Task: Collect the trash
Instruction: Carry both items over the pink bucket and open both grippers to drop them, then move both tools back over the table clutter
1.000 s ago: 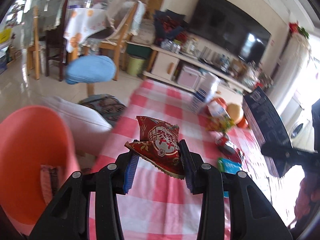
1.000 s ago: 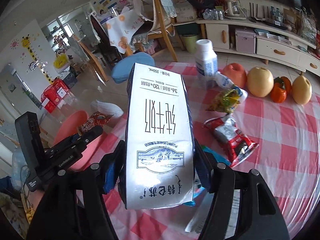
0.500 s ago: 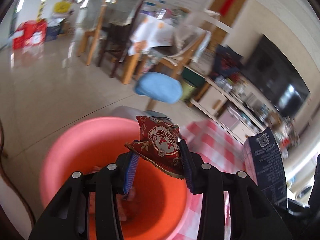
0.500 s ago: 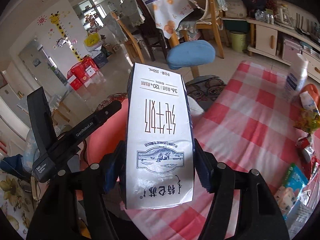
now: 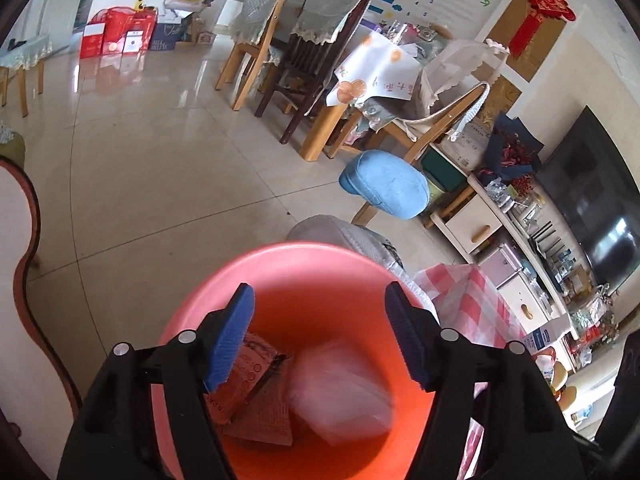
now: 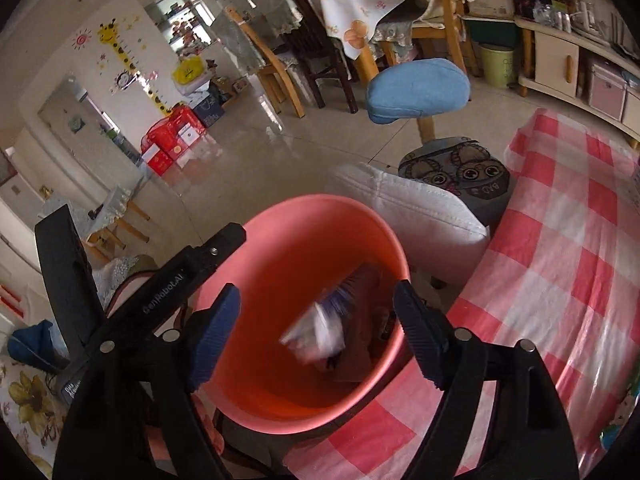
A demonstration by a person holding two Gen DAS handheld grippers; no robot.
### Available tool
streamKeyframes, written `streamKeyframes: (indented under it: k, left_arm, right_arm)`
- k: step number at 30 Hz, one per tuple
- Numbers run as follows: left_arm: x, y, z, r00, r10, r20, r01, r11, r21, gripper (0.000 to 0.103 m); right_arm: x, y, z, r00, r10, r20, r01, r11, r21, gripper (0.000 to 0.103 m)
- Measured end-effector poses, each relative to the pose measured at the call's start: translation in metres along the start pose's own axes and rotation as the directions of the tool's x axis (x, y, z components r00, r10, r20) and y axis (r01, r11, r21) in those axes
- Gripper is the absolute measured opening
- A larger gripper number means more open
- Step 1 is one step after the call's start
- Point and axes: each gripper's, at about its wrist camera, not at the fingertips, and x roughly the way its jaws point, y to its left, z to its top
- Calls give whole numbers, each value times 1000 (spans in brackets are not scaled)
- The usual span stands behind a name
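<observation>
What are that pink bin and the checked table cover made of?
The pink bin looks like smooth moulded plastic: thin even rim, soft sheen. The checked cover seems cloth under clear plastic film, judging by its wrinkles and glare, though I can't be sure.

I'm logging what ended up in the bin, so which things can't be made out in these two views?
- Pale item in the pink bin, left view: motion-blurred, unidentifiable.
- White and blue item, right view: blurred, print unreadable.
- Red wrapper: partly behind the left tool's finger.
- Bin floor, right view: shadowed, partly hidden by the right tool.
</observation>
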Motion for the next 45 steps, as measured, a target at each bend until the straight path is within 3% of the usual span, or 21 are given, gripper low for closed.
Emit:
streamKeyframes:
  k: [4,7,12,15,18,23,33,40,45]
  left_arm:
    - [-8,-11,-3,998,-13,54,11,999,37,82]
    - [-14,-20,-7,994,-67,90,62,996,62,87]
    - [-27,-36,-16,966,-188,179,175,981,82,92]
    - [-30,-51,-22,956,-219,197,197,973,123,93]
    - [-32,-68,-28,949,-249,191,215,959,183,93]
    - [-42,-98,-36,926,-339,164,281,912,299,93]
    - [-49,-137,-62,914,-387,123,317,868,382,93]
    - [-43,-157,-78,916,-396,65,333,839,430,93]
    - [-33,-170,-89,933,-360,16,317,840,440,93]
  right_arm:
    - [-19,-10,-15,997,-60,42,60,998,-6,84]
    - [-34,-21,-26,992,-114,48,114,993,-16,86]
    - [-54,-43,-45,981,-188,49,190,981,-27,86]
    - [-69,-58,-54,975,-213,58,214,977,-17,86]
    - [-83,-70,-62,971,-227,73,228,974,-7,86]
    - [-112,-85,-70,961,-249,121,250,968,6,92]
    - [-155,-103,-80,944,-283,167,284,959,18,93]
    - [-173,-110,-91,932,-303,197,308,951,6,94]
    - [-189,-123,-95,929,-297,223,298,954,28,94]
